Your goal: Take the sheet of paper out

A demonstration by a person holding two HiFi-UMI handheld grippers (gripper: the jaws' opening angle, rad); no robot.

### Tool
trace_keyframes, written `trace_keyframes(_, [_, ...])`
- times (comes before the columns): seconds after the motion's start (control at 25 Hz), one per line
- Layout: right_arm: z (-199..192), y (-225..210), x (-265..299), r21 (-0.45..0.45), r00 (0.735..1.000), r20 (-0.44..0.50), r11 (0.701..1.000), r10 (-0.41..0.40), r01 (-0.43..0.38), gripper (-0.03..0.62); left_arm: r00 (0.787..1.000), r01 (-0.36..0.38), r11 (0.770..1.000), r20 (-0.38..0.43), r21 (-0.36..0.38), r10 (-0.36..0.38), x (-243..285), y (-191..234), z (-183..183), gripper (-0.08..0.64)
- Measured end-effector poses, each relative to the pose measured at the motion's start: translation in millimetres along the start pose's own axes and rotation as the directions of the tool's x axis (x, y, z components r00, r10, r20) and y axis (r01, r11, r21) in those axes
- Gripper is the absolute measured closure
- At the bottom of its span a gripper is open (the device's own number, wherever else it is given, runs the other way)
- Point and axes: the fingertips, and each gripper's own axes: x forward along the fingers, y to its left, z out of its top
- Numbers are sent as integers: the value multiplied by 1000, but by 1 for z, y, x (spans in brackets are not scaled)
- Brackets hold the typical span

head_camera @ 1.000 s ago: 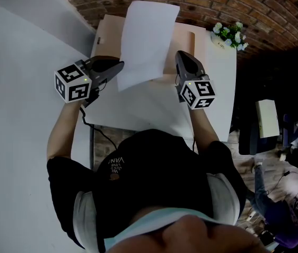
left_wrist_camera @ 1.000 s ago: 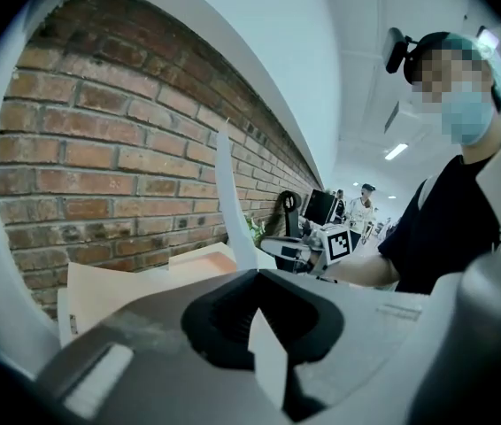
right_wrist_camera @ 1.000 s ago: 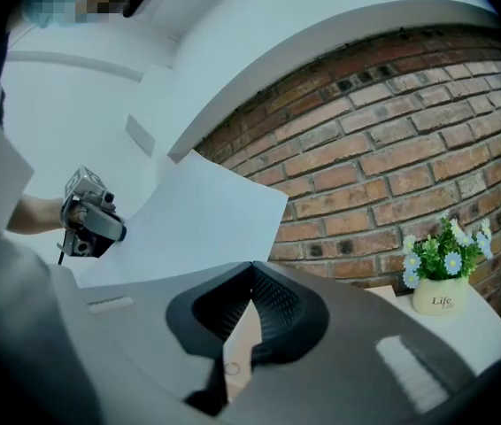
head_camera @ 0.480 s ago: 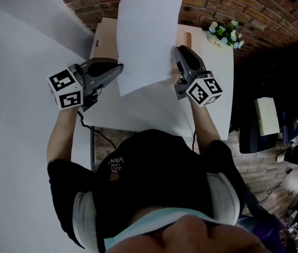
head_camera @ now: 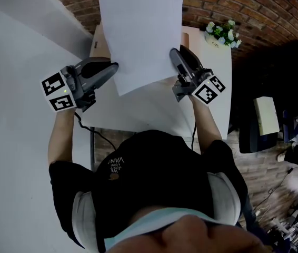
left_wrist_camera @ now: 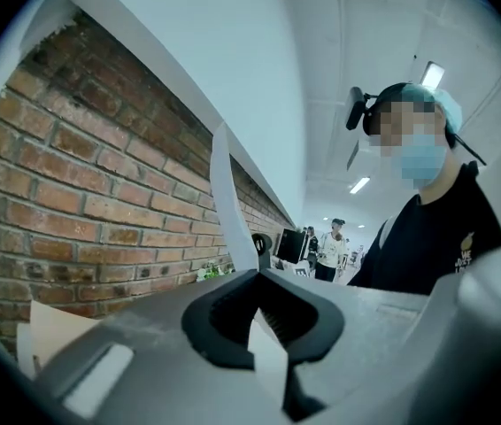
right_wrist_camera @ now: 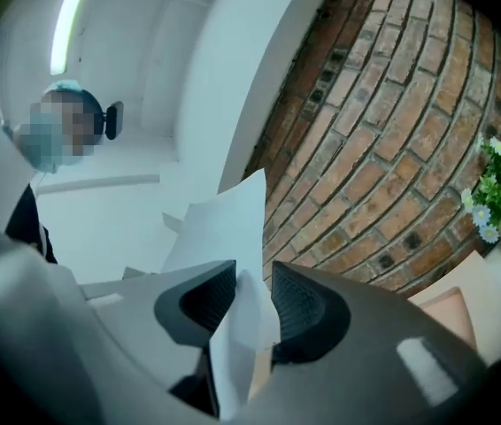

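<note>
**Item:** sheet of paper [head_camera: 141,30] — white, held in the air above the far edge of the tabletop [head_camera: 154,112] and clear of the tan cover [head_camera: 97,42] lying flat beneath it. I cannot tell whether the cover is a folder or an envelope.

**Left gripper** [head_camera: 115,67]: jaws closed on the sheet's left edge, which is pinched thin between them.

**Right gripper** [head_camera: 174,54]: jaws have just been opening and now stand apart. The sheet's right edge hangs loose in the gap and neither pad presses on it.

**Step in hand, as judged:** the sheet looks out of the cover, and the right side is letting go.
- Keep the left pinch firm, since it alone carries the sheet.
- Draw the right gripper straight back along the paper's plane so no jaw catches or creases the edge.
- Carry the sheet slowly; held at one side it will sag and swing.

**View notes:**
- The head view alone gives the whole sheet, both grippers, and the flower pot [head_camera: 222,33] at the far right corner.
- Only the right gripper view shows the daylight either side of the paper.
- Only the left gripper view shows that pinch sealed — and, far off, people standing in the room.
</note>
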Motion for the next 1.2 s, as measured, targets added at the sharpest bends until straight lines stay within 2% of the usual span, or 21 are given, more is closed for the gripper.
trace_keyframes(0.08, [-1, 3, 0, 10, 1000, -5, 1000, 18, -18, 484, 1000, 11, 1000, 19, -3, -11, 0, 0, 2, 558])
trace_keyframes(0.4, [9, 13, -12, 30, 999, 16, 998, 48, -48, 596, 997, 16, 999, 71, -52, -12, 0, 7, -2, 558])
trace_keyframes(1.0, [21, 23, -37, 32, 998, 60, 999, -9, 7, 600, 979, -31, 980, 194, -196, 69, 10, 45, -19, 558])
trace_keyframes(1.2, [24, 29, -47, 31, 996, 79, 999, -32, 29, 600, 974, -13, 972, 219, -233, 66, 17, 50, -20, 558])
